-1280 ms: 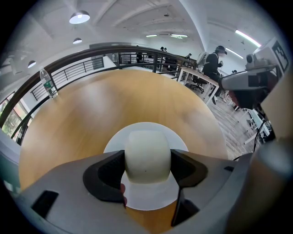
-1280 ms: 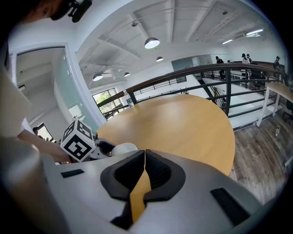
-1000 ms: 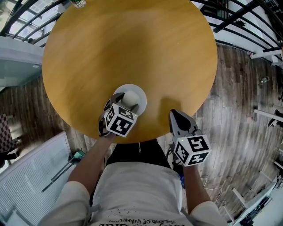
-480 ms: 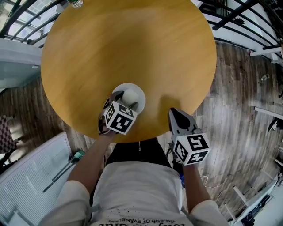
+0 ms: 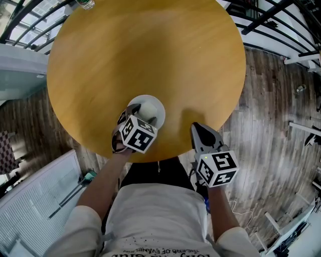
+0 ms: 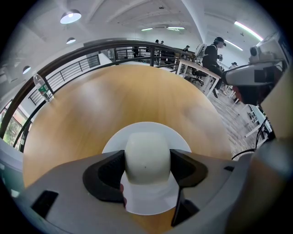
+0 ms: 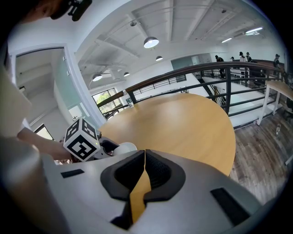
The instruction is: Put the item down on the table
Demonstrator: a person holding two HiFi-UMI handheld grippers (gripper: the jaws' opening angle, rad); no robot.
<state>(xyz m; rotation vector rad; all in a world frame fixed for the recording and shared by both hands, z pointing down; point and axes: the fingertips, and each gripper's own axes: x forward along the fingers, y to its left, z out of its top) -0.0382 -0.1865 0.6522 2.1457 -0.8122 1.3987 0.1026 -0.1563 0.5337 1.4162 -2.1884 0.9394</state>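
A white rounded item sits between the jaws of my left gripper, which is shut on it. Right under it is a white plate; I cannot tell whether the item touches the plate. In the head view the item and plate are near the front edge of the round wooden table, with the left gripper over them. My right gripper hovers at the table's near edge to the right, shut and empty; its jaws meet with nothing between them.
A small bottle stands at the table's far left edge, seen also as the bottle by the railing. Black railings ring the far side. Wooden floor lies to the right, and a person stands far off.
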